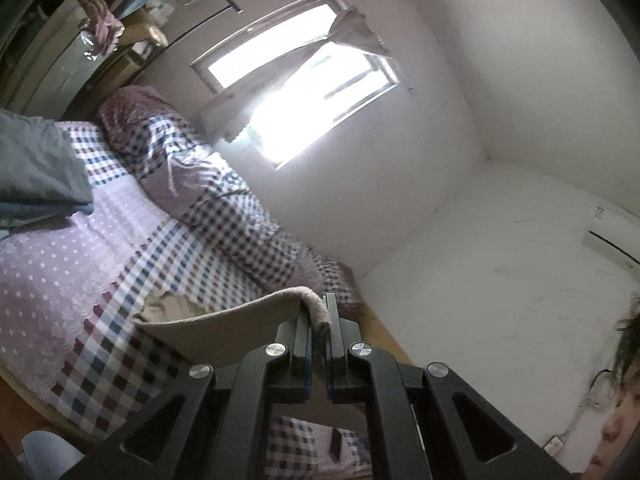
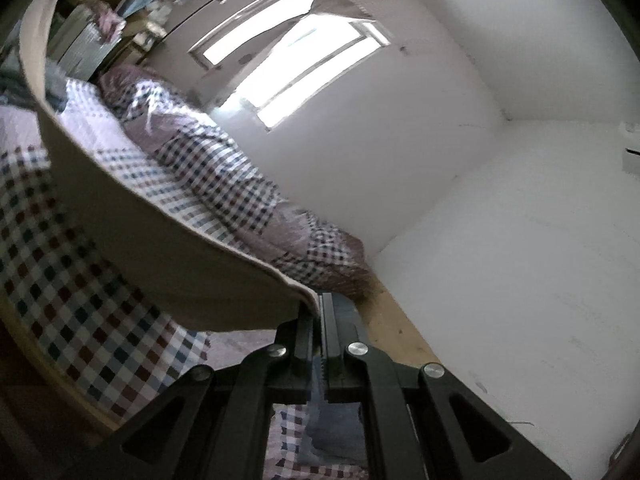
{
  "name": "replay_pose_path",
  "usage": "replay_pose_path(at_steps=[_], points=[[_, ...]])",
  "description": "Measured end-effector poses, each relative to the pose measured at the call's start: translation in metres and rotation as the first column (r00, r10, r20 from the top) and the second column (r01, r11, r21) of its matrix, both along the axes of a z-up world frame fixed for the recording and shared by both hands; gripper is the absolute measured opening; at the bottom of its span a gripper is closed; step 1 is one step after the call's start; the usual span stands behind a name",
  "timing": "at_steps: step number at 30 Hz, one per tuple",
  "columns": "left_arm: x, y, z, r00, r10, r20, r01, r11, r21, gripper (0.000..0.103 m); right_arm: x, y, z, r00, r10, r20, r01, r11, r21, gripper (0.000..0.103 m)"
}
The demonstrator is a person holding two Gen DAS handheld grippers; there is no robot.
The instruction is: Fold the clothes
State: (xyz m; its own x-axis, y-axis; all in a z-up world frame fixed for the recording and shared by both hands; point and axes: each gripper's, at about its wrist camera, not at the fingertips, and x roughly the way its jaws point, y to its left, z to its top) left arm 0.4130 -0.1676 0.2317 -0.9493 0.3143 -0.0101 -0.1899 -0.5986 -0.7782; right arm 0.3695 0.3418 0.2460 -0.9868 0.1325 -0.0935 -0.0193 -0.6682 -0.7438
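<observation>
Beige garment [image 2: 132, 216] pinched at its edge by both grippers, left gripper [image 1: 319, 312] and right gripper [image 2: 320, 312] each clamped shut on the cloth, stretched between them above the bed. Below and beyond: checked bedspread [image 1: 132, 320], grey folded clothes [image 1: 40, 168] on its far side, rolled checked quilt [image 1: 224, 208] against the wall. Farthest back, bright window [image 1: 304, 80] with a curtain [image 1: 356, 36] bunched aside

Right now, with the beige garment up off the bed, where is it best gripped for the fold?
Along its top hem, at the two ends, as now: the left gripper and the right gripper each pinch the beige garment edge-on from above. Its hem spans taut between them and the cloth hangs flat over the checked bedspread.
</observation>
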Motion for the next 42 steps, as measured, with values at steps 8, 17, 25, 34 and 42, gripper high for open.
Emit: replay_pose_path(at_steps=[8,17,25,34,42], points=[[-0.014,-0.001,0.02,1.0,0.025,-0.007,-0.026,0.999,-0.024,0.003,0.005,-0.003,0.031,1.0,0.016,-0.023,-0.017,1.0,-0.016,0.0],[-0.07,-0.006,-0.006,0.991,0.067,0.12,-0.058,0.995,-0.078,0.003,-0.041,-0.003,0.002,0.99,0.037,0.134,-0.037,0.999,-0.003,0.0],[-0.102,-0.014,-0.043,0.979,0.067,0.195,-0.061,0.998,-0.034,0.003,-0.079,-0.004,-0.032,0.925,0.154,0.347,-0.156,0.988,-0.022,0.0],[-0.161,-0.02,-0.051,0.97,0.1,0.221,-0.082,0.993,-0.089,0.003,-0.14,0.012,-0.038,0.863,0.223,0.453,-0.2,0.975,-0.099,0.0],[-0.278,-0.019,-0.084,0.942,0.054,0.331,-0.033,0.997,-0.068,0.003,-0.229,0.004,-0.07,0.868,0.186,0.461,-0.18,0.982,-0.056,0.0]])
